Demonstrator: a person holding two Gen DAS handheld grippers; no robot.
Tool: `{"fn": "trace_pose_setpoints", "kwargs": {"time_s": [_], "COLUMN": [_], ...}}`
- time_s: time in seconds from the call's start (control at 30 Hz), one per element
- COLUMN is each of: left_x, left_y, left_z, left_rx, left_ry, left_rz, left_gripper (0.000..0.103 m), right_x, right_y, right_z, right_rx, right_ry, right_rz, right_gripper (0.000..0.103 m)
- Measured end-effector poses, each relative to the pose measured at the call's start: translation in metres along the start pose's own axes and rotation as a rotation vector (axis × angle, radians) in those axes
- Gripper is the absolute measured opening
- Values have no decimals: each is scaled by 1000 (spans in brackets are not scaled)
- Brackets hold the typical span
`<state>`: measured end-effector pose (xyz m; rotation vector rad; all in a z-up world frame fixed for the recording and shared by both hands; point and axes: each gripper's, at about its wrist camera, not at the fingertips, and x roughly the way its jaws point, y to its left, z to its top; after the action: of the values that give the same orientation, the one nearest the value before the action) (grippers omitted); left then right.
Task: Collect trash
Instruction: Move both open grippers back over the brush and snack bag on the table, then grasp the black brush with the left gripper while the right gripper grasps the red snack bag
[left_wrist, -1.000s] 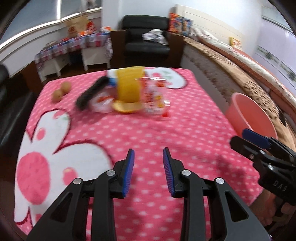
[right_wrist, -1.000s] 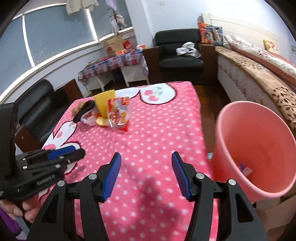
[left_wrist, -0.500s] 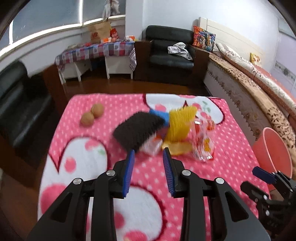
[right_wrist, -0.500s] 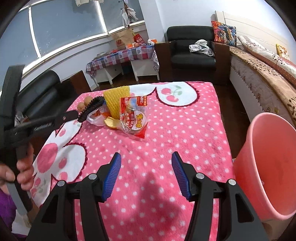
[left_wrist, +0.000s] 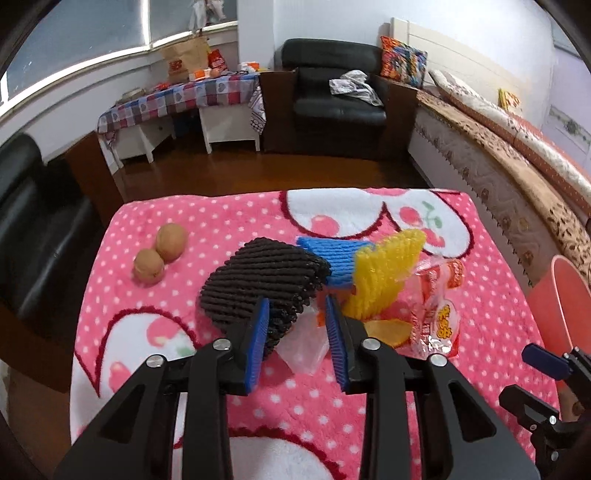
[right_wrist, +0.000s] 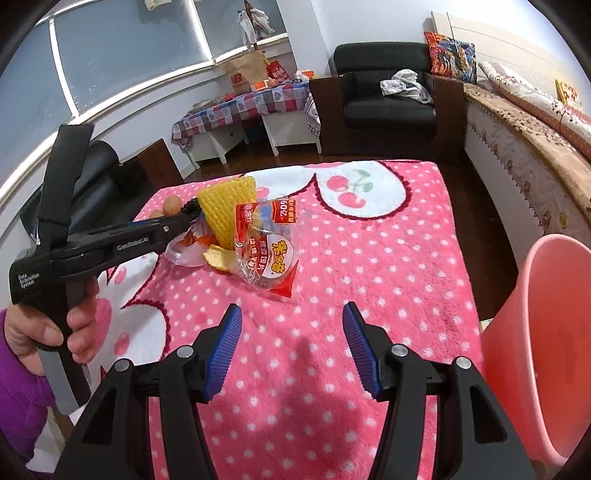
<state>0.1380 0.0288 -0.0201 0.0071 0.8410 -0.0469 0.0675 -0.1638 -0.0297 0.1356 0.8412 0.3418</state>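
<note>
A pile of trash lies mid-table: a black foam net, a blue foam net, a yellow foam net, a clear plastic bag, a yellow peel and a red-and-clear snack wrapper. My left gripper is open, its fingers right at the black net and the plastic bag, touching or just short of them. My right gripper is open and empty, above the blanket short of the snack wrapper. The pink bin stands at the table's right edge.
Two brown round fruits lie at the left on the pink polka-dot blanket. A black armchair, a checked side table and a bed stand beyond the table.
My left gripper has moved forward up to the trash pile, from well short of it. My right gripper has drawn away from the bin, still open.
</note>
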Motion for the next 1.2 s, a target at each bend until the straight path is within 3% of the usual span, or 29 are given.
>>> {"fn": "trace_pose_setpoints", "kwargs": {"time_s": [0.03, 0.1, 0.63, 0.9, 0.97, 1.07, 1.2], "left_x": [1, 0, -56, -64, -64, -67, -69], "left_y": [4, 13, 34, 33, 33, 31, 29], "left_z": [0, -1, -26, -45, -47, -51, -53], "left_rx": [-13, -54, -122, -126, -129, -130, -133], "left_ry": [0, -2, -68, -49, -47, -48, -44], "left_rz": [2, -12, -90, -118, -120, -123, -129], "left_gripper": [10, 4, 2, 2, 2, 2, 2], "right_x": [1, 3, 27, 65, 71, 74, 62], "right_y": [0, 1, 9, 6, 6, 9, 13], "right_z": [1, 2, 24, 36, 37, 36, 30], "right_rx": [2, 1, -7, 16, 29, 32, 19], "right_ry": [1, 2, -13, 43, 57, 71, 48], "right_rz": [2, 6, 27, 13, 30, 36, 53], "right_gripper": [56, 56, 56, 56, 44, 9, 5]}}
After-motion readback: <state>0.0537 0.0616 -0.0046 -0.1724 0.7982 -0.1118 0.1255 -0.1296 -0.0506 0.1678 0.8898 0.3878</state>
